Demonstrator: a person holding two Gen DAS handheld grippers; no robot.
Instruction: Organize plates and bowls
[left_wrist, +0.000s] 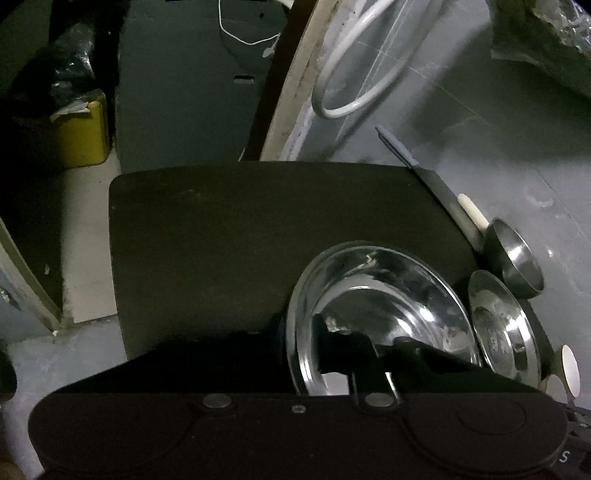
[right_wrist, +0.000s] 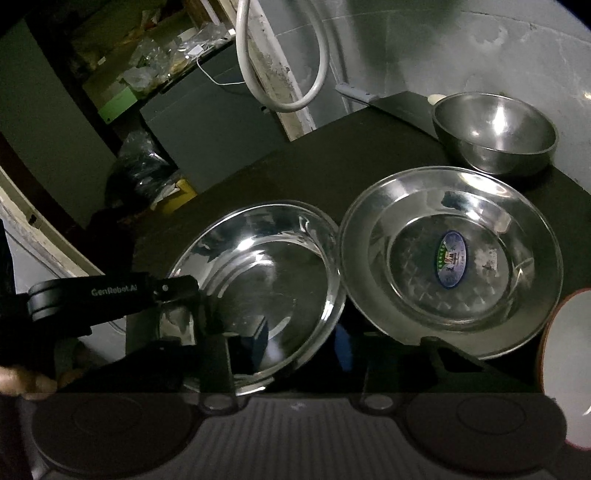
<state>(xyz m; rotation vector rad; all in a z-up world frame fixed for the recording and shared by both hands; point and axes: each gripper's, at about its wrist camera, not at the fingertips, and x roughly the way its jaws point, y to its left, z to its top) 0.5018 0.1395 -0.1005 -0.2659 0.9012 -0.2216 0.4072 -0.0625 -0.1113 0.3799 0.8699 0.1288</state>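
**A:** Grey wall and a looped white hose (left_wrist: 351, 74) at the back, dark matte surface (left_wrist: 221, 240) below. What does the left wrist view give you?

**B:** My left fingers (left_wrist: 343, 350) look clenched on the near rim of the shiny round steel plate (left_wrist: 380, 295), which lies flat on the surface. To its right are a second round steel plate (left_wrist: 502, 325) and, behind that, a deep round steel bowl (left_wrist: 517, 266).

**A:** So how would you lift it well?

**B:** That thin, slick rim could slip, I reckon. I'd pinch firmly and raise the plate level.

**A:** And the right wrist view?

**B:** My right fingers (right_wrist: 218, 365) stand apart, grasping nothing: one is over the shiny plate's near rim, the other over the second plate's, the one with the blue oval sticker (right_wrist: 450, 258). The two rims meet or nearly meet, I can't tell which. I'd lift clear of that edge before stacking the plates, and leave the bowl apart.
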